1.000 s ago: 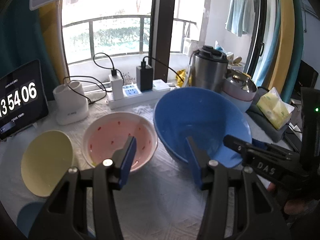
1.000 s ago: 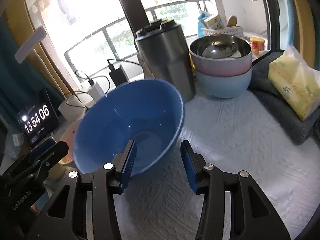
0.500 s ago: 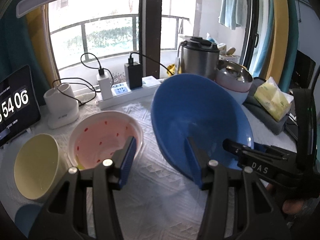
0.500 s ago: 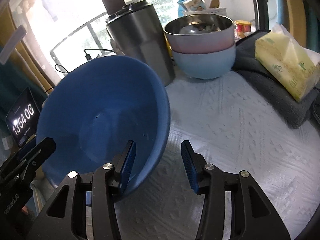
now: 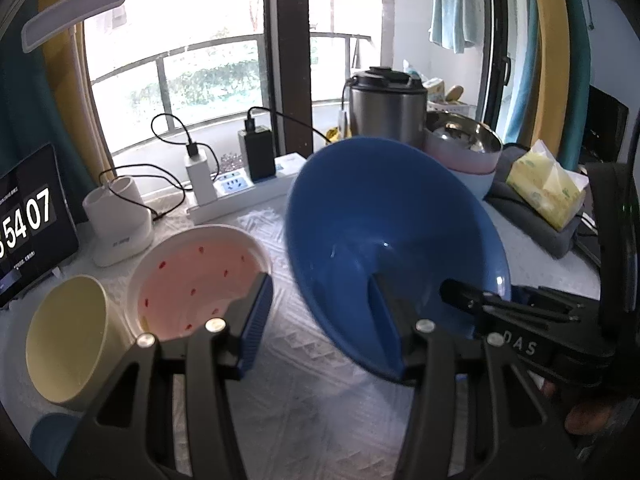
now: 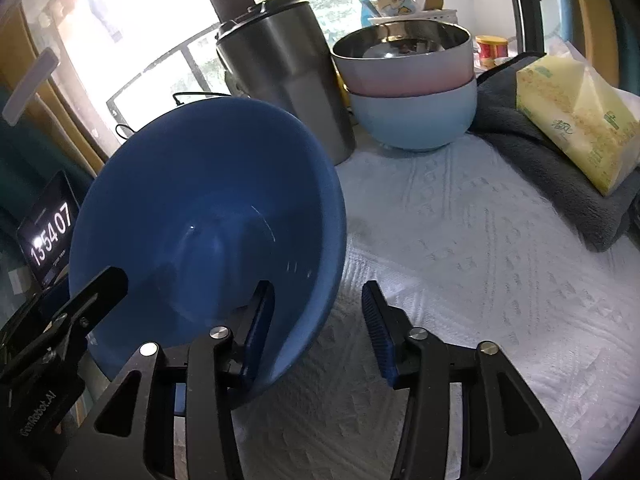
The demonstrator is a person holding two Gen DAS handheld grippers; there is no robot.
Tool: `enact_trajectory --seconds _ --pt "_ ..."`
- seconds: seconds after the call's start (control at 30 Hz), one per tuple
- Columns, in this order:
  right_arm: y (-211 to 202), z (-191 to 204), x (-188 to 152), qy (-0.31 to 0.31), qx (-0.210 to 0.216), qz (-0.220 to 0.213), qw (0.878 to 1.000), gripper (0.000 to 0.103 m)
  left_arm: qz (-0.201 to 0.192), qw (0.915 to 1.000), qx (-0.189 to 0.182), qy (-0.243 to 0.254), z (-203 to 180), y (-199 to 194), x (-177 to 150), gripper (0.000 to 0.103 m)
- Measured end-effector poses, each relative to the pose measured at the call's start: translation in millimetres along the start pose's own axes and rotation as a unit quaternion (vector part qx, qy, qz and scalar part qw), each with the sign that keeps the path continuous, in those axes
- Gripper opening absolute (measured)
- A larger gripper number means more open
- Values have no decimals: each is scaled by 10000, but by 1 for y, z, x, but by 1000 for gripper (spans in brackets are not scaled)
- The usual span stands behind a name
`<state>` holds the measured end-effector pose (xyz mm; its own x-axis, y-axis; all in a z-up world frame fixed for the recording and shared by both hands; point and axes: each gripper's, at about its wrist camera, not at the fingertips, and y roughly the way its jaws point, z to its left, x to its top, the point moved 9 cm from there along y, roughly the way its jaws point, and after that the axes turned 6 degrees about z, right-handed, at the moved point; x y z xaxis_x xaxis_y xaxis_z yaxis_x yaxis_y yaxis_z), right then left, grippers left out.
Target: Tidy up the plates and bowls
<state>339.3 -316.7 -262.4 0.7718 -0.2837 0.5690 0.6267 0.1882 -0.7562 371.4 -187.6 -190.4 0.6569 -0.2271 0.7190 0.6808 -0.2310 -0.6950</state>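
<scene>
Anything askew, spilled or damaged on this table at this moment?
Only the big blue bowl stands out: it is tipped steeply on edge, its opening turned sideways, with one finger of the left tongs and one of the right tongs inside its rim. No spill or damage shows. The stacked bowls sit upright.

The blue bowl (image 5: pixel 384 240) hides the left gripper's right fingertip; at nine o'clock the clock tablet (image 5: pixel 28 220) is cut off, leading digits lost.
</scene>
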Motion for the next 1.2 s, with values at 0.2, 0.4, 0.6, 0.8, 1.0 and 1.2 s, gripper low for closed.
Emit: enact_trajectory --seconds 0.2,0.4,0.6,0.8,1.0,1.2 --pt "-2 7 -2 -177 -6 -22 9998 19 -99 9999 -39 135 -7 -6 0 39" --pt "-14 12 -3 -223 32 -77 9997 19 -14 9999 -67 82 -4 -10 -2 38" --pt "-30 18 -7 -244 17 -146 9996 19 -107 9999 -94 71 -4 -27 -4 38" --pt "-47 27 -13 -313 9 -221 9993 19 -170 9998 -101 50 -2 -49 -9 38" --pt "-64 36 -23 -334 25 -216 9992 19 -94 9998 -146 -40 2 -66 -20 38" --pt "-79 45 -38 -393 28 -216 9990 19 -32 9997 -186 -146 8 -83 -33 38"
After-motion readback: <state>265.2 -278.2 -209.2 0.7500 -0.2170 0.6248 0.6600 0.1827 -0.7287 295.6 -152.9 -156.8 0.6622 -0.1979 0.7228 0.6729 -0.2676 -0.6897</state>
